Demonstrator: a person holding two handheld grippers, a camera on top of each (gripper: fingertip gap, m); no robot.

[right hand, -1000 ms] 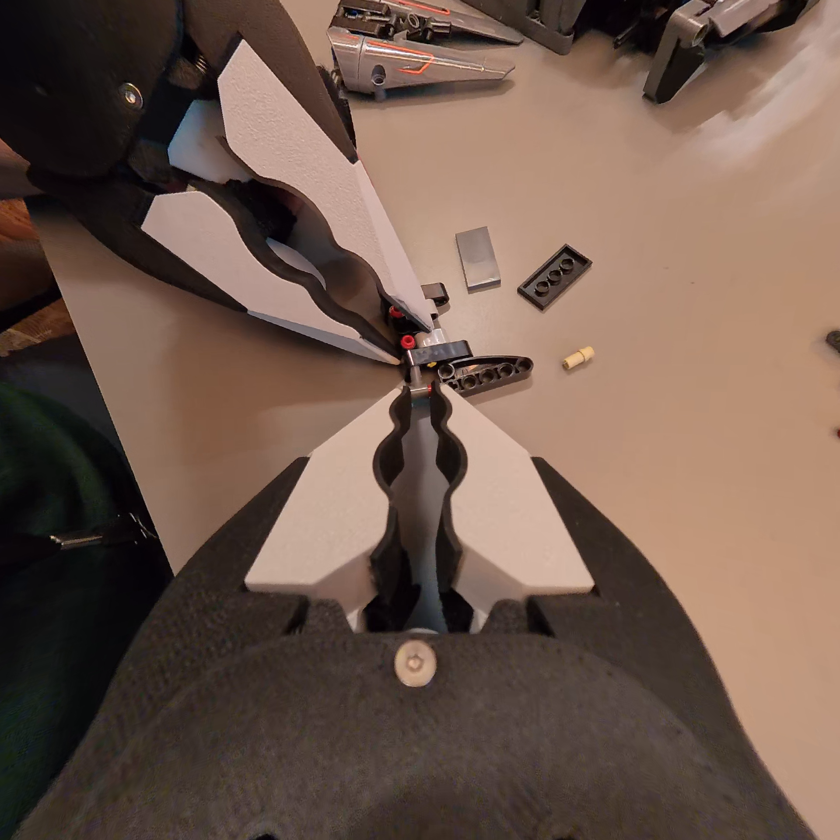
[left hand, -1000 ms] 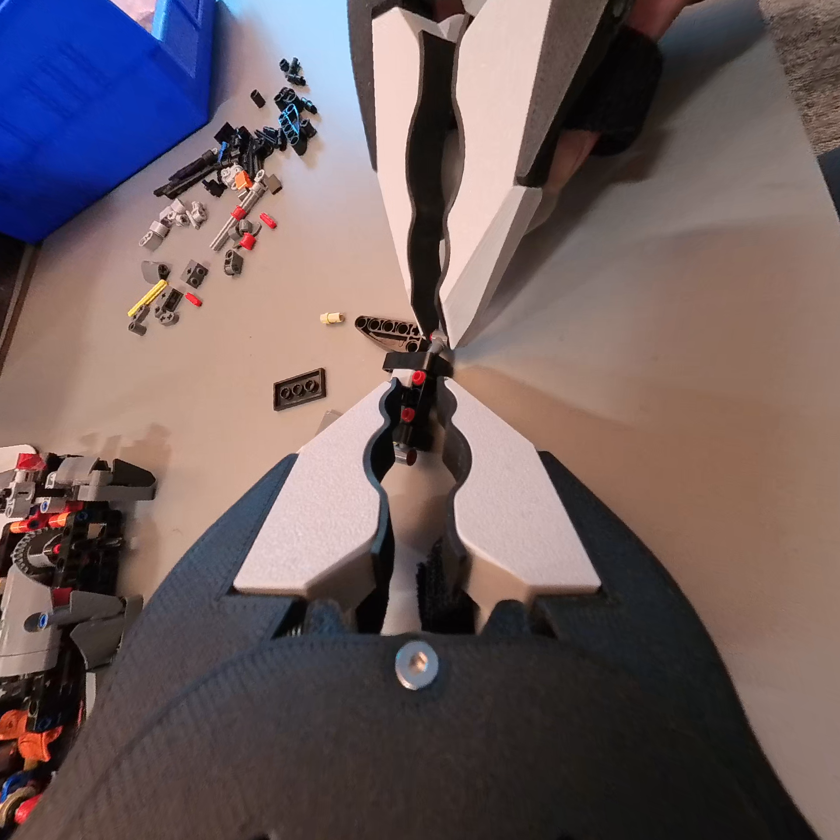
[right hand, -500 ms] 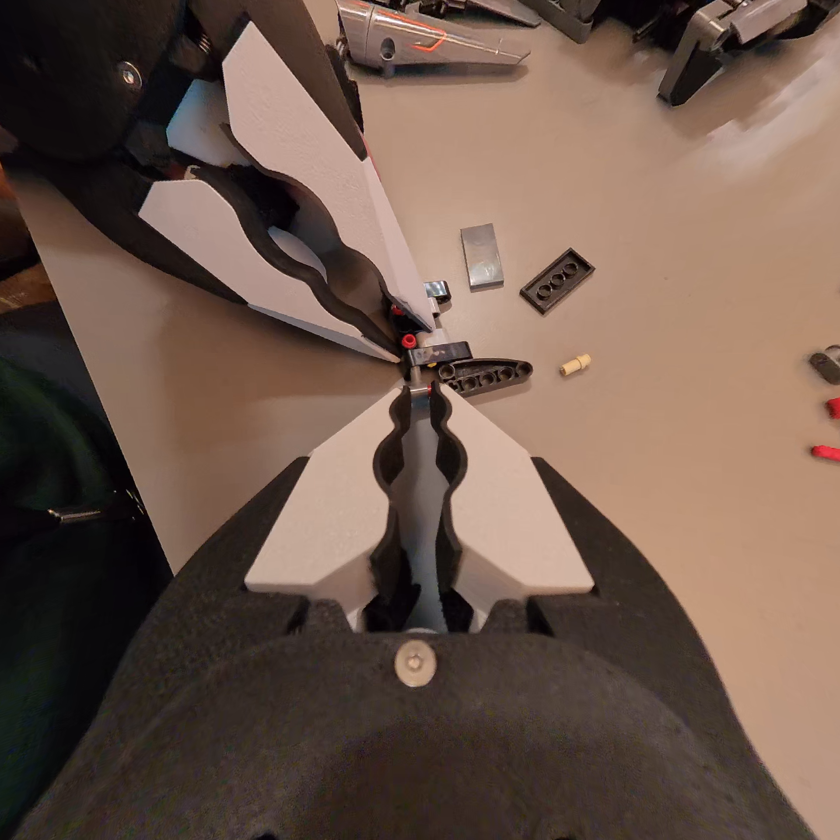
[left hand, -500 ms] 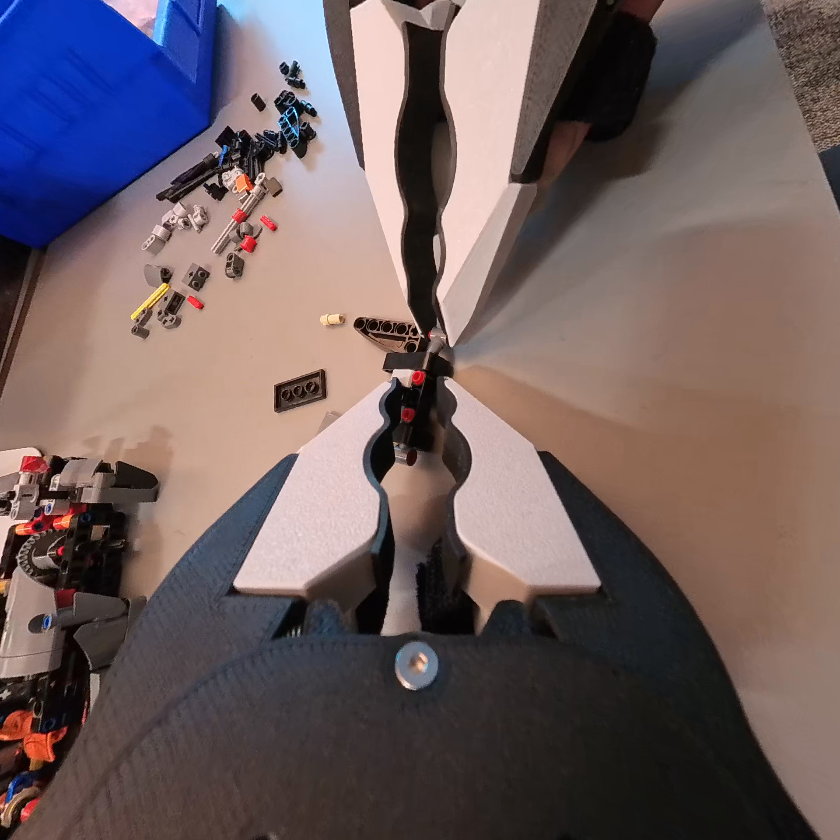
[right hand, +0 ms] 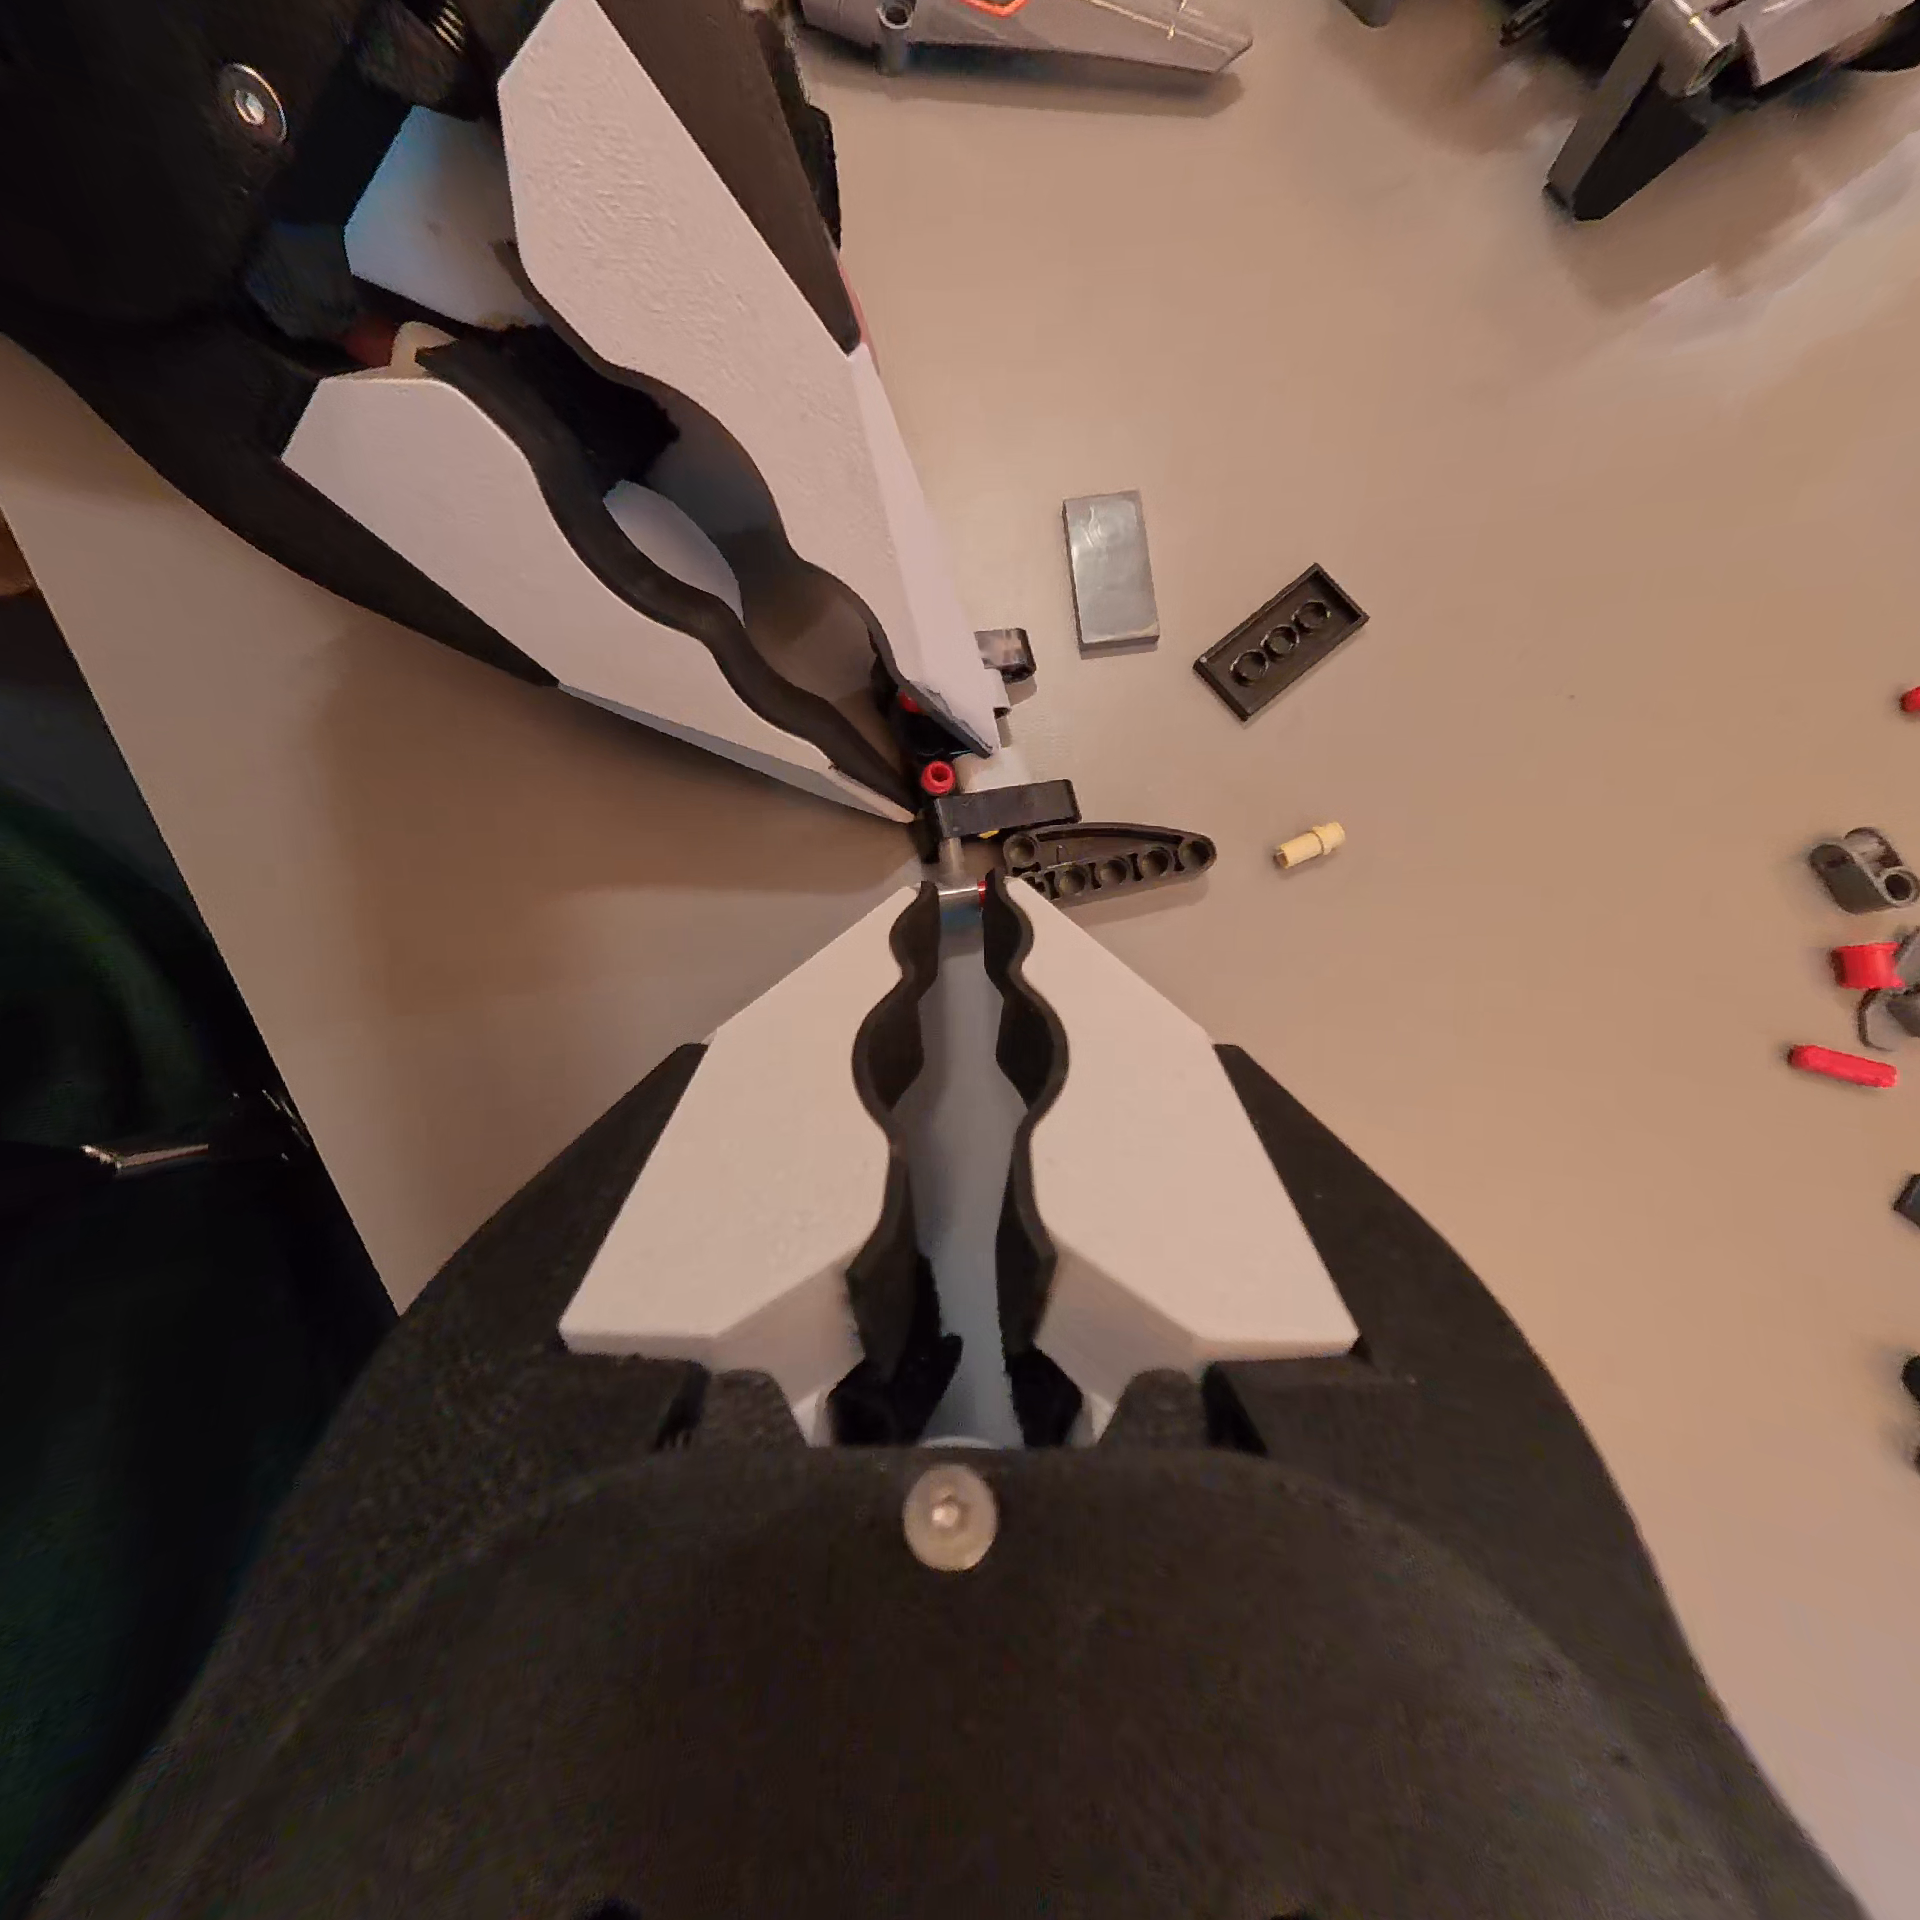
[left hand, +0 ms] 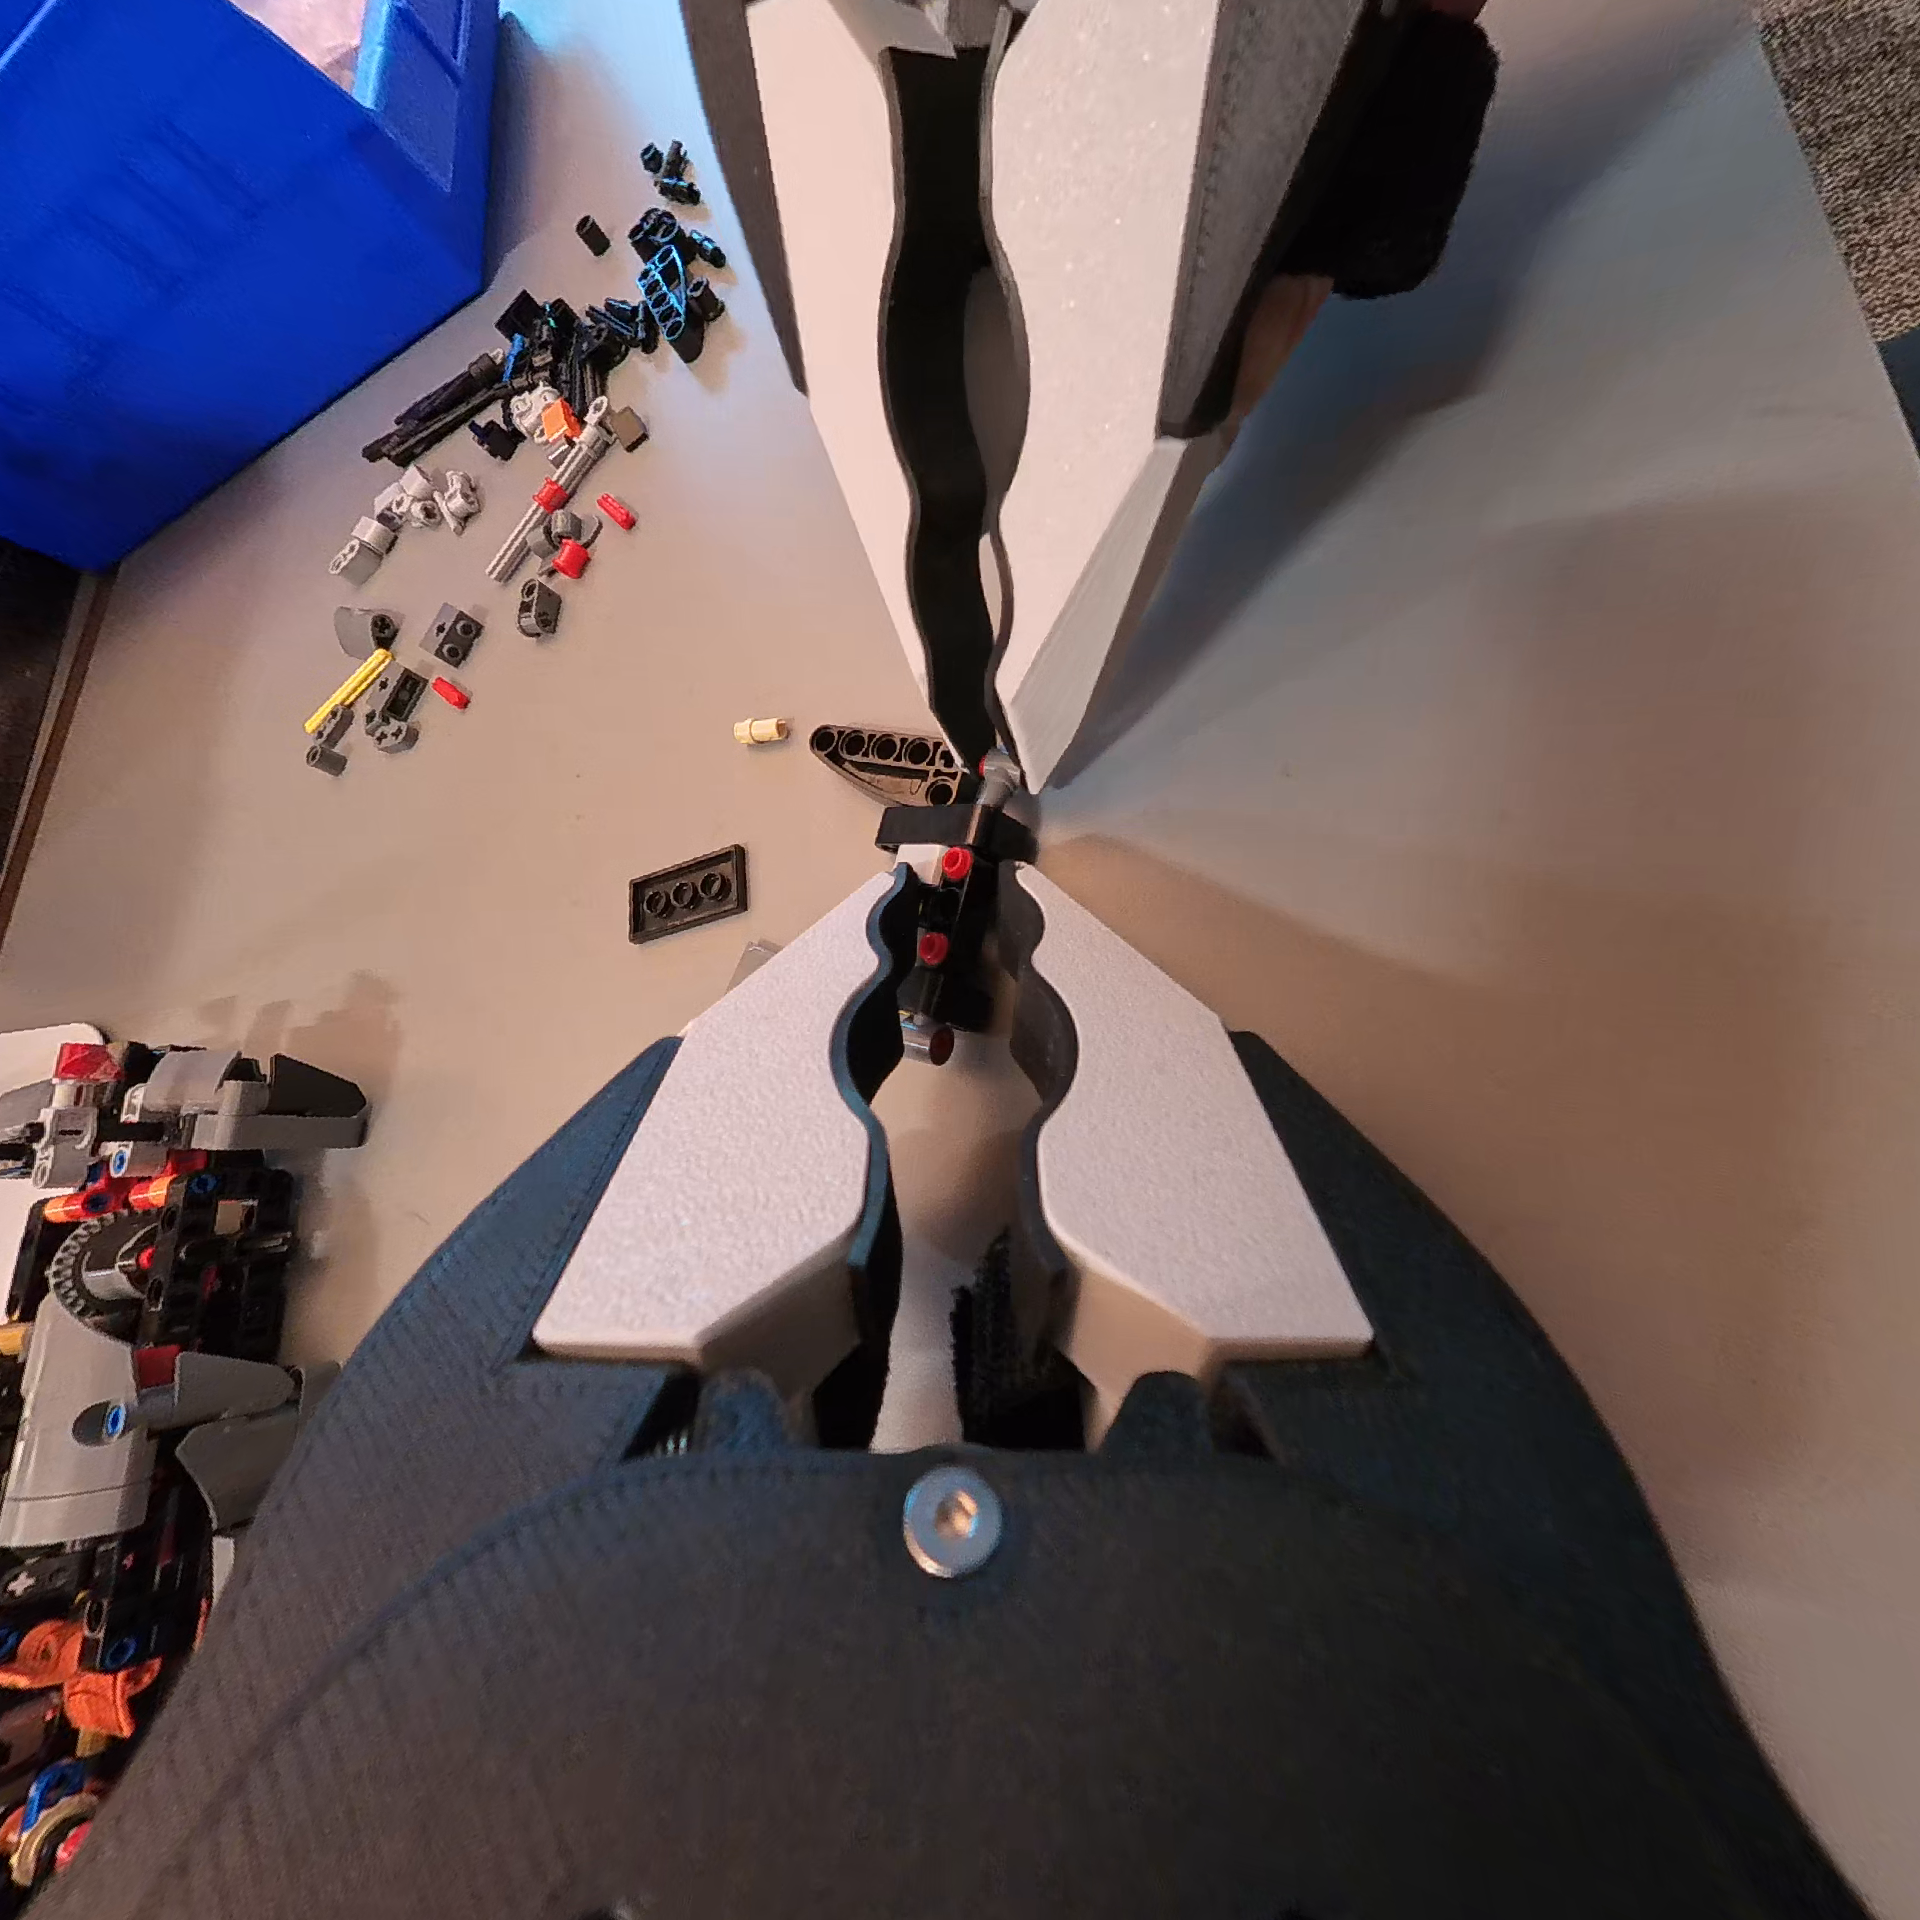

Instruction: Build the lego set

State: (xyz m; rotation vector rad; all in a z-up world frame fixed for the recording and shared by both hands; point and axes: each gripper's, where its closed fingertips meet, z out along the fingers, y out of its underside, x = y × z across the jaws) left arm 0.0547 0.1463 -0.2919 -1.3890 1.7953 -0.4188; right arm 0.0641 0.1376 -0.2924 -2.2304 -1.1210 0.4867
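smooth tan table [left hand: 1455, 935] fills both views, and both grippers meet tip to tip over it. the left gripper [left hand: 956, 894] points forward with its grey fingers clenched on a small black lego piece [left hand: 951, 940] that has red pins on its side. a flat black beam [left hand: 951, 826] sits across the top of that piece, and a thin grey axle [left hand: 995, 774] sticks out past it. the right gripper [right hand: 961, 896] comes from the other side and pinches the end of that axle, with its wavy black pads close together.

just beside the tips lies a curved black beam with holes [right hand: 1112, 860]. near it is a little cream peg [right hand: 1309, 844], a black plate with three round holes [right hand: 1280, 640] and a smooth grey tile [right hand: 1110, 569]. farther off is a pile of small loose parts [left hand: 520, 457] in black, grey, red and yellow. a big blue bin [left hand: 208, 260] stands at the far corner. a half-built model [left hand: 135, 1247] in grey, black and orange sits at the left edge. grey carpet [left hand: 1849, 156] shows past the table.
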